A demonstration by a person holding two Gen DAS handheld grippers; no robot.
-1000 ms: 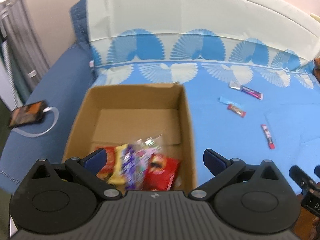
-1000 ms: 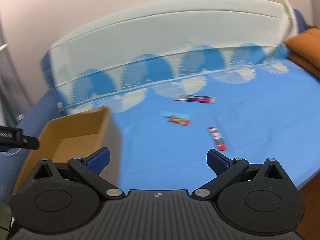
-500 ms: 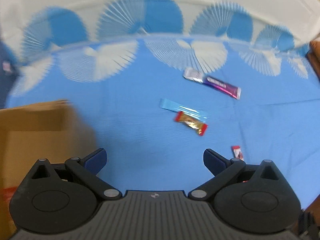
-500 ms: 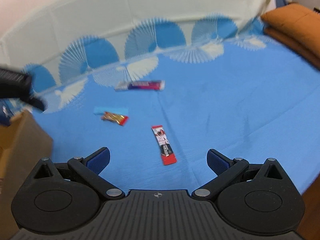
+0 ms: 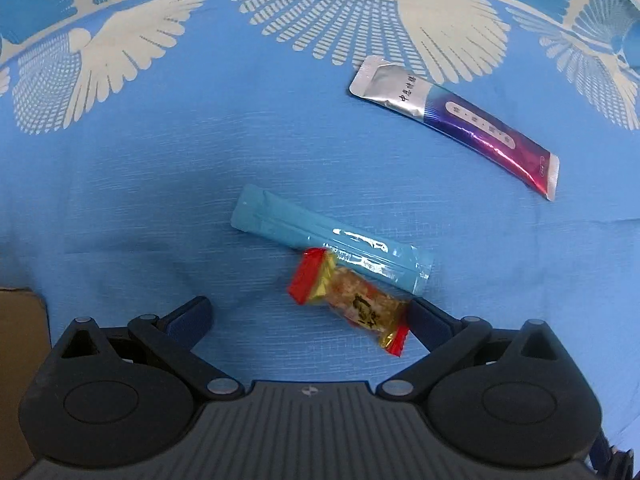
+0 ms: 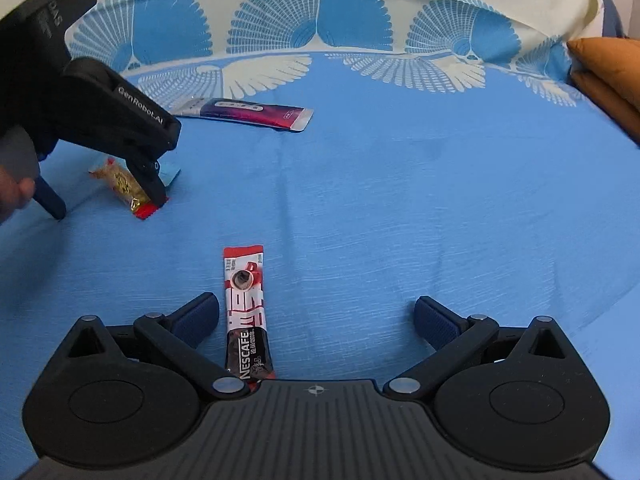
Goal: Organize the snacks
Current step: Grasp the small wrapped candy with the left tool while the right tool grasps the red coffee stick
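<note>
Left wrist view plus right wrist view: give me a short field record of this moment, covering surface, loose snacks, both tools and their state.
surface: blue bedspread with white fan print
left tool: open, low over the red-and-gold candy
candy contact: right finger beside its end; touching or not, cannot tell
light blue stick pack: flat, candy overlapping its edge
silver-purple sachet: flat, apart from the others
right tool: open, over the Nescafe stick
cardboard box: corner at left edge

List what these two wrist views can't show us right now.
- Cardboard box: left wrist view, cut off by the left edge; contents unseen.
- Light blue sachet: right wrist view, mostly behind the left gripper.
- Nescafe stick: right wrist view, lower end under the right gripper.
</note>
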